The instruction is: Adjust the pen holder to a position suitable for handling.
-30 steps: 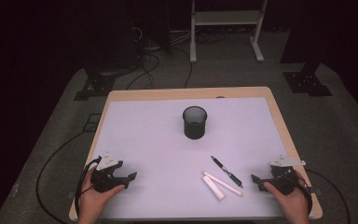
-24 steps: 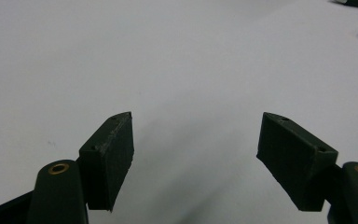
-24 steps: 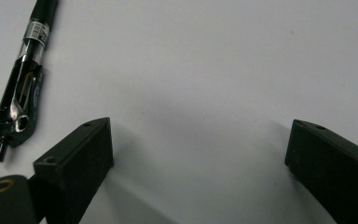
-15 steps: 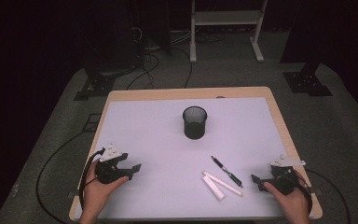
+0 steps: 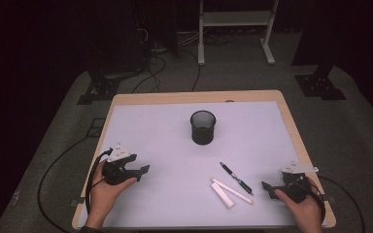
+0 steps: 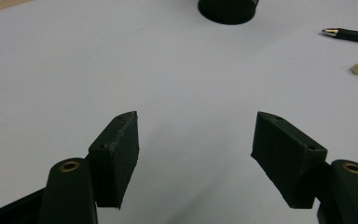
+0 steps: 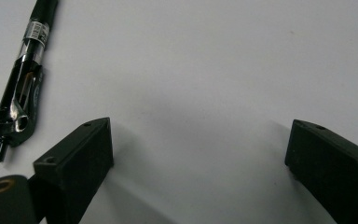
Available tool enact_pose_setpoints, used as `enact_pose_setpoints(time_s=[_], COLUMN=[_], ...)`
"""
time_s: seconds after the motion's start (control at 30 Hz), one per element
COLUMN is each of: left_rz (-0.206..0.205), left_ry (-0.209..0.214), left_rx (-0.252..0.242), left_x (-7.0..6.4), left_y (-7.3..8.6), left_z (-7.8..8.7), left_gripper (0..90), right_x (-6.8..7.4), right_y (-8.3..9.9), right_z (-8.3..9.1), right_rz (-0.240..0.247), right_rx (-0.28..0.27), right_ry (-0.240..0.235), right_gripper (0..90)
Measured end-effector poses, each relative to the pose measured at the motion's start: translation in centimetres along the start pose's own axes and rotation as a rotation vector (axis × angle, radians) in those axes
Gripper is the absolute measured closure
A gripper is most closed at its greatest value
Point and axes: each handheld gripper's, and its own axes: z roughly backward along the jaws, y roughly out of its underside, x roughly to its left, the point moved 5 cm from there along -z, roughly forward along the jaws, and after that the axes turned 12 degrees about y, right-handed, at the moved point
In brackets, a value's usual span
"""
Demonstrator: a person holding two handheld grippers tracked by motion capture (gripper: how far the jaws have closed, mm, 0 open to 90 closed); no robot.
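Visibly empty left gripper (image 6: pixel 195 140), jaws wide, right gripper (image 7: pixel 200 149) likewise, beside pen (image 7: pixel 25 79)

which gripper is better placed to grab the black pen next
Right. The right gripper sits open just beside the black pen, whose clip end lies by its fingers. The left gripper, also open, is farther off across the table.

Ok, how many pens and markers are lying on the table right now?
3: a black pen right of centre, and two white markers side by side just below-left of it, all near the right gripper. The mesh cup could hide more.
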Motion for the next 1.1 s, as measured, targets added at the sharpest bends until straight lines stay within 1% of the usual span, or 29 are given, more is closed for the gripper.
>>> enact_pose_setpoints(time_s=[0.17,0.2,0.27,0.33,0.37,0.6,0.63,0.67,0.87,0.9,1.03,1.1], left_rz=[-0.005,-0.003,-0.001,-0.005,-0.005,-0.019,-0.026,-0.024,-0.039,-0.035,-0.037,-0.045], left_ry=[0.006,0.012,0.020,0.024,0.024,0.042,0.042,0.046,0.061,0.066,0.077,0.083], left_rx=[0.001,0.007,0.004,0.015,0.015,0.004,0.013,0.012,0.012,0.006,0.009,0.009], left_x=[-0.1,-0.1,-0.2,-0.3,-0.3,-0.6,-0.6,-0.7,-0.8,-0.8,-0.7,-0.8], left_y=[-0.5,-0.8,-1.0,-1.2,-1.2,-2.6,-2.7,-2.8,-3.8,-3.9,-4.3,-4.8], left_z=[-0.3,-0.4,-0.7,-0.9,-0.9,-1.7,-1.8,-1.9,-2.5,-2.6,-3.0,-3.1], left_gripper=[31.6,31.8,31.9,31.9,31.9,32.3,32.3,32.4,32.9,33.0,33.6,34.1], right_x=[0.0,0.0,0.0,0.0,0.0,0.0,0.0,0.0,0.0,0.0,0.0,0.0], right_y=[0.0,0.0,0.0,0.0,0.0,0.0,0.0,0.0,0.0,0.0,0.0,0.0], right_z=[0.0,0.0,0.0,0.0,0.0,0.0,0.0,0.0,0.0,0.0,0.0,0.0], right_rz=[0.000,0.000,0.000,0.000,0.000,0.001,0.001,0.001,0.002,0.002,0.004,0.005], right_rx=[0.000,0.000,0.000,0.000,0.000,-0.001,-0.001,-0.001,-0.002,-0.002,-0.003,-0.002], right_ry=[0.000,0.000,0.000,0.000,0.000,0.001,0.001,0.001,0.001,0.001,0.003,0.003], right_gripper=[6.6,6.6,6.6,6.6,6.6,6.7,6.7,6.7,6.7,6.6,6.6,6.7])
